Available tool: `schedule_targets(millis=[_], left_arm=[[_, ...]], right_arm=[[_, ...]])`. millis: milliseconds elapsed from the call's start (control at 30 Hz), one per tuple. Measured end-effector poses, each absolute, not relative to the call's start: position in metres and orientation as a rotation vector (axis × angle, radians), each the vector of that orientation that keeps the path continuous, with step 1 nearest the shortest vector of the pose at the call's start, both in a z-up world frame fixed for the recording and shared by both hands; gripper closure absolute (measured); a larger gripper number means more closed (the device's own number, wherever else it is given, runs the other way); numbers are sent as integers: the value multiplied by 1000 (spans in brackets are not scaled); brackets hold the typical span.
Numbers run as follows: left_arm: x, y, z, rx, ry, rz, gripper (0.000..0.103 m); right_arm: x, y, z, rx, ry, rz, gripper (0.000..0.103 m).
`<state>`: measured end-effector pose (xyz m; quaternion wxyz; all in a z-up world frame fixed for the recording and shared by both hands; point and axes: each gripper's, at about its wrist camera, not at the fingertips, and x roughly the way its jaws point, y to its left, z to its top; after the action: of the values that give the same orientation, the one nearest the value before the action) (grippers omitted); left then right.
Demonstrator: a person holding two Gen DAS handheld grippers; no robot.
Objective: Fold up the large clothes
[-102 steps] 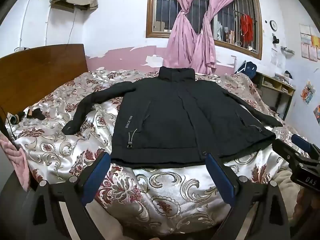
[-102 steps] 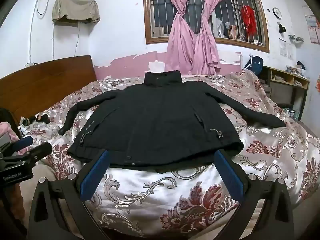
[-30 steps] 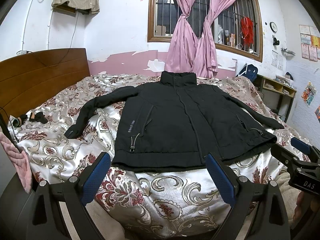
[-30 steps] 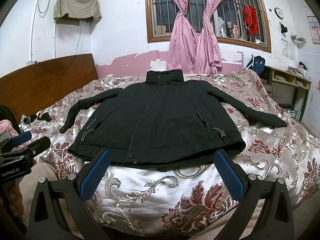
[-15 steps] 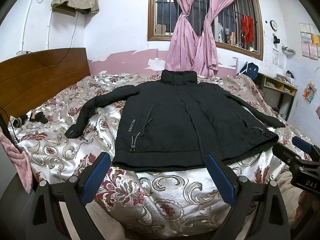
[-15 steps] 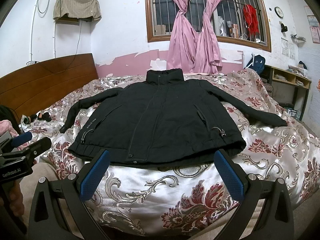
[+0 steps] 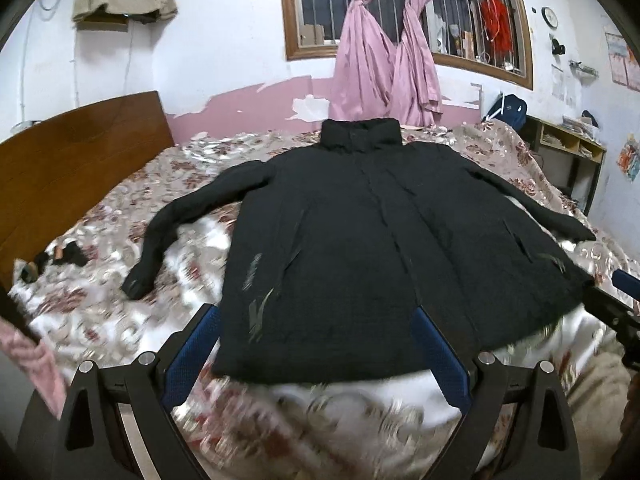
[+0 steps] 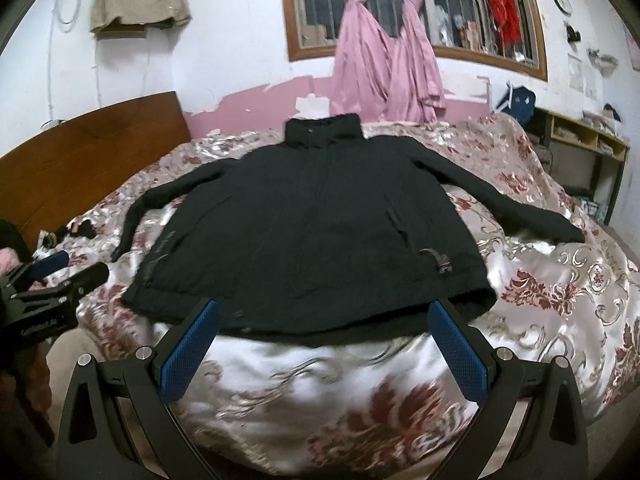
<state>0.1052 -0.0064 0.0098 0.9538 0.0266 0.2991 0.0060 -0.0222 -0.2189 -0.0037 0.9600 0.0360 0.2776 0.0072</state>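
A black jacket (image 7: 360, 248) lies flat, front up, on the bed, collar toward the window and both sleeves spread out; it also shows in the right wrist view (image 8: 312, 232). My left gripper (image 7: 316, 344) is open and empty, its blue pads (image 7: 188, 356) straddling the left part of the hem. My right gripper (image 8: 324, 344) is open and empty, just in front of the hem's middle. The right gripper's tip shows at the right edge of the left wrist view (image 7: 616, 304), and the left gripper shows at the left of the right wrist view (image 8: 48, 292).
The bed has a shiny floral cover (image 8: 560, 280) and a wooden headboard (image 7: 60, 168) at left. Small dark items (image 7: 60, 258) lie near the headboard. A shelf unit (image 8: 580, 148) stands at right. Pink curtains (image 7: 384, 60) hang at the window.
Both grippers have moved forward toward the jacket's hem, which now looks larger and closer. The picture is motion-blurred. Both stay open.
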Motion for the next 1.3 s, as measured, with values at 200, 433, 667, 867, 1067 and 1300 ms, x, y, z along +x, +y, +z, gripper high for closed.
schedule_targets(millis=[200, 433, 667, 867, 1067, 1300], left_arm=[[193, -37, 11, 74, 647, -27, 7], [306, -93, 8, 133, 689, -66, 7], [415, -162, 5, 109, 674, -253, 7], [471, -237, 0, 158, 634, -345, 7], [535, -281, -25, 112, 758, -369, 7], [561, -312, -61, 173, 892, -366, 7]], right_arm=[[34, -301, 1, 134, 612, -102, 1], [124, -424, -11, 248, 680, -208, 1], [197, -538, -61, 575, 744, -350, 1], [236, -603, -102, 880, 665, -478, 1], [264, -643, -136, 1122, 605, -561, 1], [284, -654, -153, 1221, 560, -607, 46]])
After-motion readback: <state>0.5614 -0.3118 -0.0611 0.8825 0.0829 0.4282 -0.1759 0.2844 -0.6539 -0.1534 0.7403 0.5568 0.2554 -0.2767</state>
